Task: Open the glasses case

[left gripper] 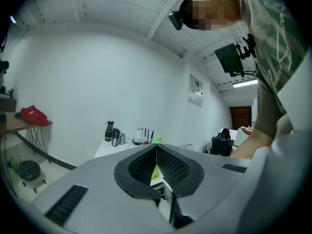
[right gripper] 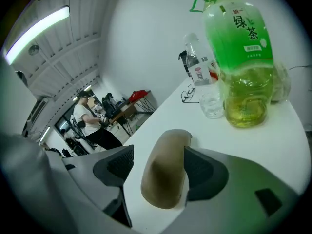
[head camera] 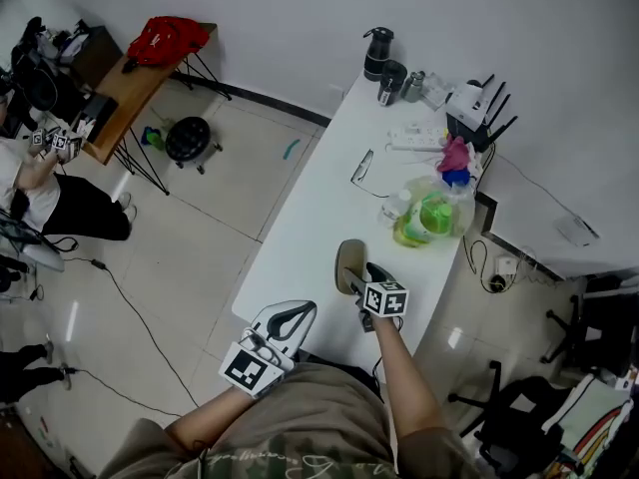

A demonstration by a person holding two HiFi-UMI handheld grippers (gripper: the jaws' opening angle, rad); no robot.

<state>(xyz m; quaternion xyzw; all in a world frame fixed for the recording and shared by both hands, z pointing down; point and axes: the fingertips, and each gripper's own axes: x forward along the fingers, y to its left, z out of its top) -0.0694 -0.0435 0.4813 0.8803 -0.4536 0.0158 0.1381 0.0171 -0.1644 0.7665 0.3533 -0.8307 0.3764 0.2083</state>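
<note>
Jaws on our right gripper (right gripper: 158, 164) stand wide apart, and the brown glasses case (right gripper: 165, 172) lies between them on the white tabletop (head camera: 310, 230). The case looks shut and sits close to our end of the tabletop. One pad is just beside the case, but we cannot tell if it touches. Our left gripper (left gripper: 156, 152) has its jaws pressed together with nothing between them. It hangs by the near corner of the tabletop, apart from the case. Past the case stands a big bottle of green tea (right gripper: 241, 57), with a small clear bottle (right gripper: 210, 101) just beside it. A pair of glasses (head camera: 361, 166) lies farther along, and a black flask (head camera: 377, 53) stands at the far end.
</note>
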